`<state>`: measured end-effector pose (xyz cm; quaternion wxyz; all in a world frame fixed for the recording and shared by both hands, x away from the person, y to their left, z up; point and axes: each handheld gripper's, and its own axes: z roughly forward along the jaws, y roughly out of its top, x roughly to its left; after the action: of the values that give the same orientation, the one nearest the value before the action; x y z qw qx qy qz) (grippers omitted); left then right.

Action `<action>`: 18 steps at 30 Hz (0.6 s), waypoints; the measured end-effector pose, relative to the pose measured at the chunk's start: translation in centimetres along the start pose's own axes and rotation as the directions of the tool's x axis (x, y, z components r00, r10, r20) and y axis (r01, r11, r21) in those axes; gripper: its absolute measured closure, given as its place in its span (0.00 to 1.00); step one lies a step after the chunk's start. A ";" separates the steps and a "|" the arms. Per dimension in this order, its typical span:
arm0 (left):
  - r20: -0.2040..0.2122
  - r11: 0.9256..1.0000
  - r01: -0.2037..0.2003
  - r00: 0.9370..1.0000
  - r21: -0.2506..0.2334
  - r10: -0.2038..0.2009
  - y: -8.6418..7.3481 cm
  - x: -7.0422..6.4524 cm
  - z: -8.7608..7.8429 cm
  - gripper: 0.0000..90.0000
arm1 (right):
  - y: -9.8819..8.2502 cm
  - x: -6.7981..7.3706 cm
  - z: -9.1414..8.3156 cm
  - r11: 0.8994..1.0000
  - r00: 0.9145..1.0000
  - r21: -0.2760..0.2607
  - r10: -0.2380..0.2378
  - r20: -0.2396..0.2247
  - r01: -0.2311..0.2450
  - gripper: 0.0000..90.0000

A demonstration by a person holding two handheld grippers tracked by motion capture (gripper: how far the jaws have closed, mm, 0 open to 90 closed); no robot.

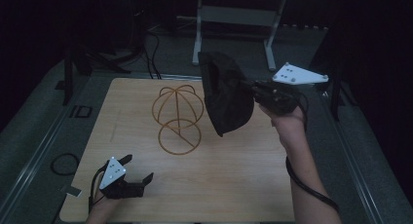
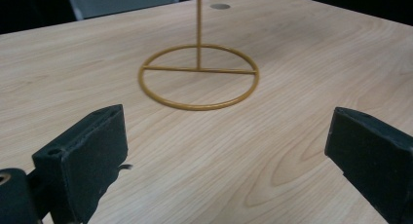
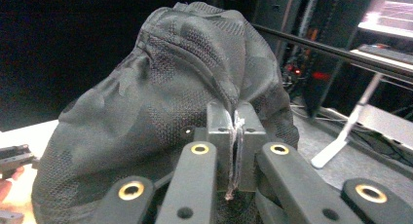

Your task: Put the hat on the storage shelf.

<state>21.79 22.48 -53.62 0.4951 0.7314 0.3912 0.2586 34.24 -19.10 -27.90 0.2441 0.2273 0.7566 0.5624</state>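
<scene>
Right gripper [image 1: 251, 89] clamped on black cap [image 1: 226, 95], upper right of centre. Left gripper [image 1: 138, 169] spread wide, empty, lower left. Wire stand [image 1: 178, 118] mid-table.

1. The left gripper [image 1: 137, 170] is black, with two blocky matte jaws and a pale grey three-cornered plate dotted with dark screw holes.
2. The right gripper [image 1: 246, 85] is black, carries a like plate, and shows brass-ringed pivots on its linkage arms.
3. A black cable [image 1: 307, 185] trails from it.
4. Both forearms are unsleeved.

Wire stand's [image 2: 198, 73] top cropped away
</scene>
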 end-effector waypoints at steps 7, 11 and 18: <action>-0.007 1.000 0.003 1.000 0.019 -0.003 -0.6 0.5 -0.1 0.03 | 0.8 1.5 3.2 1.000 0.999 0.029 -0.009 -0.051 0.011 0.98; -0.005 1.000 -0.001 1.000 0.024 0.001 -0.7 0.5 0.0 0.03 | 1.1 2.1 4.7 0.999 0.998 0.049 -0.018 -0.064 0.021 0.98; 0.009 1.000 0.019 1.000 0.013 -0.019 -0.9 0.7 -0.1 0.03 | 1.3 3.1 7.6 0.992 0.995 0.120 -0.027 -0.091 0.038 0.98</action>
<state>21.89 23.30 -54.40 0.4944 0.7321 0.3976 0.2478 36.61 -11.22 -28.90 0.2046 0.2041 0.8032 0.5209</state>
